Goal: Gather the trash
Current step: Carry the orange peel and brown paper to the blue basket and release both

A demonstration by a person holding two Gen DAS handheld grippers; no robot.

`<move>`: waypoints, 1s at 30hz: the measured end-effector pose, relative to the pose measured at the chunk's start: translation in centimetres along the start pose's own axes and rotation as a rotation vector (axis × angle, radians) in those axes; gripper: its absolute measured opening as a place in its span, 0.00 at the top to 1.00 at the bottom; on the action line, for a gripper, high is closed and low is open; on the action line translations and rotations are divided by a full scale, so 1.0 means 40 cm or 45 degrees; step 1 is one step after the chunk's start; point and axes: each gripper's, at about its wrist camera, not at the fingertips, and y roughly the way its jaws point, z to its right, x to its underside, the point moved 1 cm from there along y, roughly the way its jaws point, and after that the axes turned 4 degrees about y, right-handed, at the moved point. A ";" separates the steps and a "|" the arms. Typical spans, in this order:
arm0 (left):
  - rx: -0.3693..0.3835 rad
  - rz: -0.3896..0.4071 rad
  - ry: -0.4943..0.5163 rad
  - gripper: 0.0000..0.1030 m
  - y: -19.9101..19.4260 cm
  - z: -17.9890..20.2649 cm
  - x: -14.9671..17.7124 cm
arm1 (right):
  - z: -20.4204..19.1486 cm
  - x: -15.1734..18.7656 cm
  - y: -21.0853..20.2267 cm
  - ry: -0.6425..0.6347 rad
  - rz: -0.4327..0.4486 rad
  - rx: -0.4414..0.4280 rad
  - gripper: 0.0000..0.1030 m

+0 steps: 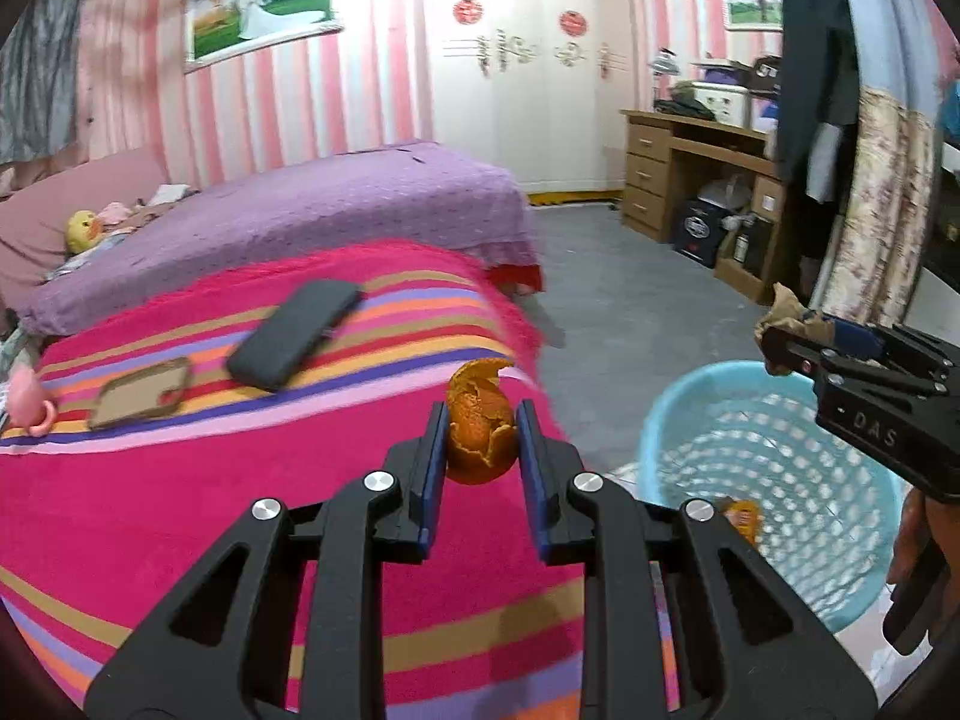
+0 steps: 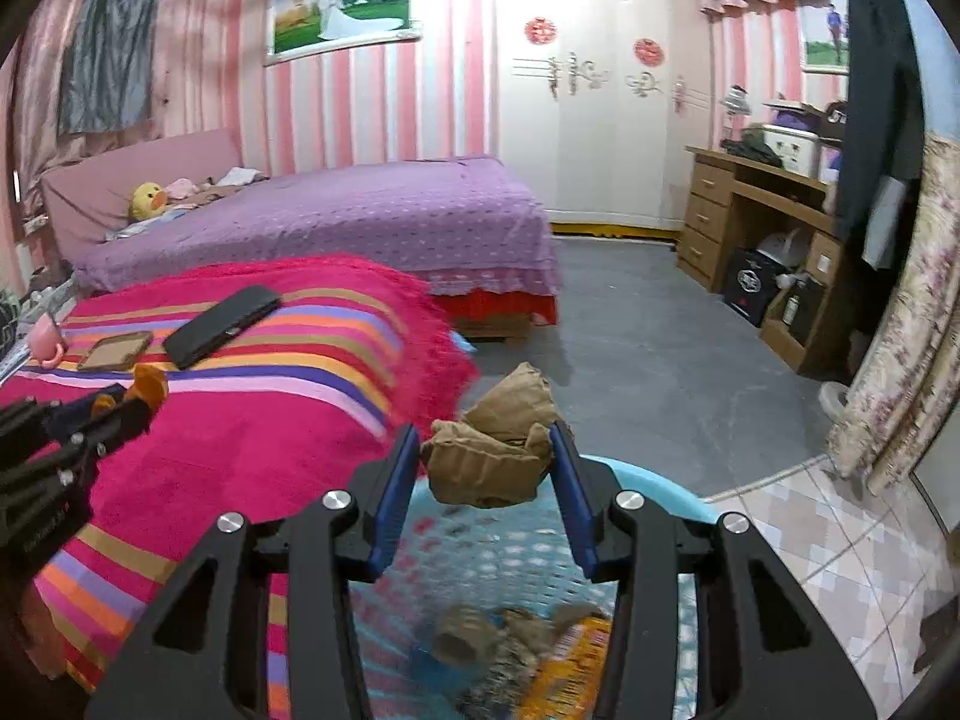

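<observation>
1. Looking along the left claw (image 1: 480, 450): its jaws are pinched in on an orange peel (image 1: 482, 429), pads pressing both sides. The peel hangs over the edge of the striped blanket (image 1: 180, 510), not yet over the blue basket (image 1: 774, 480), which stands on the floor to the right. A phone (image 1: 294, 333) and a small brown card (image 1: 141, 399) lie further back on the blanket, with a pink cup (image 1: 30, 405) at the left edge.

2. Same view, right side: the right claw (image 1: 780, 339) sits above the basket's far rim with crumpled brown paper (image 1: 786, 312) in its tips.

3. Looking along the right claw (image 2: 486, 462): jaws part-way open but clamped on the crumpled brown paper (image 2: 498, 450), which fills the gap. Below it lies the blue basket (image 2: 660, 489), with trash (image 2: 528, 654) already at the bottom. The left claw (image 2: 135, 399) shows at the left with the peel (image 2: 150, 384), over the blanket.

4. Risks, as judged:
   - Peel let go too soon would land on the blanket or floor, since the left claw is short of the rim.
   - Thin, curled peel could slip or tear under the pinch.
   - Both claws converging on one basket could knock together.
   - Light paper may catch a pad on release and fall outside.
</observation>
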 end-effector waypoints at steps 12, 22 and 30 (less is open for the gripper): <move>0.179 -0.085 0.010 0.79 0.062 0.193 0.017 | 0.163 0.044 -0.030 0.105 -0.004 0.088 0.57; 0.216 -0.095 0.037 0.42 0.074 0.262 0.001 | 0.212 0.063 -0.038 0.159 0.011 0.102 0.57; 0.130 -0.041 0.051 0.17 0.046 0.220 0.000 | 0.207 0.073 -0.038 0.153 0.001 0.102 0.57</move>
